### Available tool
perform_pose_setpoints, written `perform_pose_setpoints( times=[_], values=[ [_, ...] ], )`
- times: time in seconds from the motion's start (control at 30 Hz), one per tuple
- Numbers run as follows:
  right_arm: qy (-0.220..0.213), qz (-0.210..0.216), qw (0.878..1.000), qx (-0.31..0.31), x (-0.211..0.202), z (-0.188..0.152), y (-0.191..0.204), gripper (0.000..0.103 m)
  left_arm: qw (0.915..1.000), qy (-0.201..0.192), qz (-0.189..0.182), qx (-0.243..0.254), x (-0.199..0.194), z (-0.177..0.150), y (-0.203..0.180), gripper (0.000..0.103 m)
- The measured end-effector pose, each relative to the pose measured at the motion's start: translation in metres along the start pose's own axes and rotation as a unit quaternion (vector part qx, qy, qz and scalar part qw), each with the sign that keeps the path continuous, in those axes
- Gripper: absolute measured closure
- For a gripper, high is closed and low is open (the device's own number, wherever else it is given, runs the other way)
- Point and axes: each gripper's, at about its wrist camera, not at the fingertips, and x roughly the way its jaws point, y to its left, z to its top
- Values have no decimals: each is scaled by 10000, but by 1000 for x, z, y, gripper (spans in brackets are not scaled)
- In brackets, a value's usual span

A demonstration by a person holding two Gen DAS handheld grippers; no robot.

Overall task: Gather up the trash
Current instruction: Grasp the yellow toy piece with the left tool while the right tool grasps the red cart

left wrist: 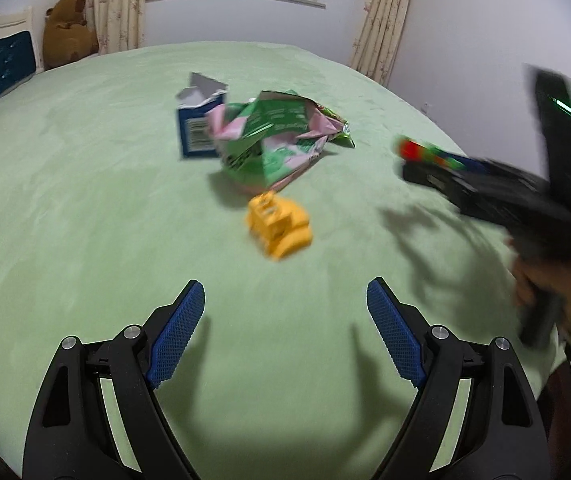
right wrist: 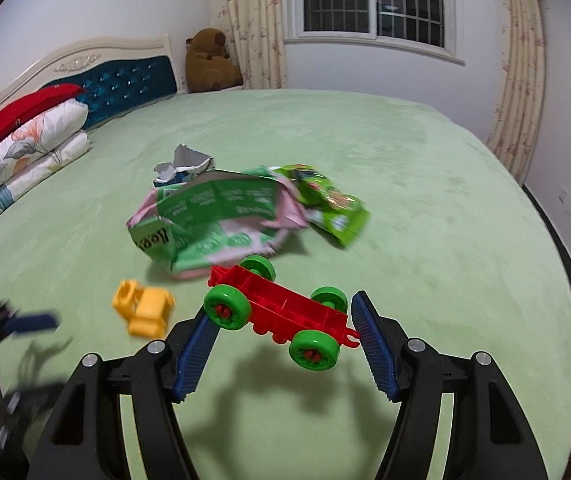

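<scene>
The right tongs clamp a red toy wagon lengthwise; the left tongs gape empty, nearer the crumpled green-pink wrapper lying straight beyond the yellow toy

2 wrist views, angled down, sharing bed
</scene>
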Motion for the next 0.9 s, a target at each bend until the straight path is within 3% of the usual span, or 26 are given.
perform_pose_setpoints(
  times=[0.33, 0.63, 0.73, 0.9],
  values=[
    [-282, -10, 9989, 371, -59, -39, -40, 37, 9976, 472, 289, -411, 68, 35, -8, 22],
    [-460, 67, 9977, 498, -79, -52, -44, 37, 9952, 471, 828, -218, 90, 38, -16, 24],
    [-474, 97, 9974, 529, -82, -55, -43, 37, 9942, 450, 945, -250, 94, 40, -15, 33],
    [-487, 148, 9971, 558, -90, -60, -39, 37, 9935, 346, 1050, -267, 91, 38, -17, 58]
  ],
)
